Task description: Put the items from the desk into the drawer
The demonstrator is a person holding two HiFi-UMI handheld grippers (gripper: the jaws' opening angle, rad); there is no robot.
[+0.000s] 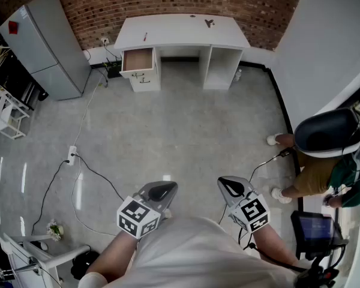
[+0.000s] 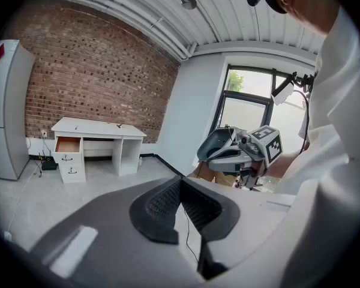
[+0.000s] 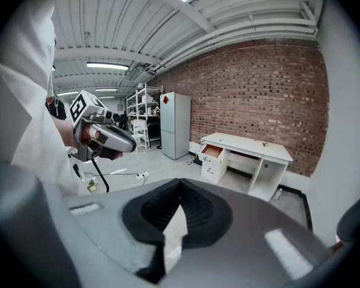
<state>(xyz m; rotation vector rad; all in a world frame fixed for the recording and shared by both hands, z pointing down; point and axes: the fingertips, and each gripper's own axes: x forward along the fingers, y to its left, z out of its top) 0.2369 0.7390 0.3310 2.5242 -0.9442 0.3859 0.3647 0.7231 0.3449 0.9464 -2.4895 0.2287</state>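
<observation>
Your left gripper [image 1: 162,191] and right gripper [image 1: 231,186] sit by your body, jaws together, holding nothing; the desk [image 1: 174,32] (its top drawer [image 1: 138,59] pulled out) stands well apart.

Bright, even light from the window [image 2: 252,101] and ceiling strip lights [image 3: 105,66]; floor [image 1: 166,177] shows glare; fisheye edges bend and darken

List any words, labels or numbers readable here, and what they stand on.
No text reads clearly.
Red sticker on the fridge: too small to read.
Cubes on the left gripper and right gripper: square marker patterns, no words.
Screen at the right edge: blurred.
</observation>
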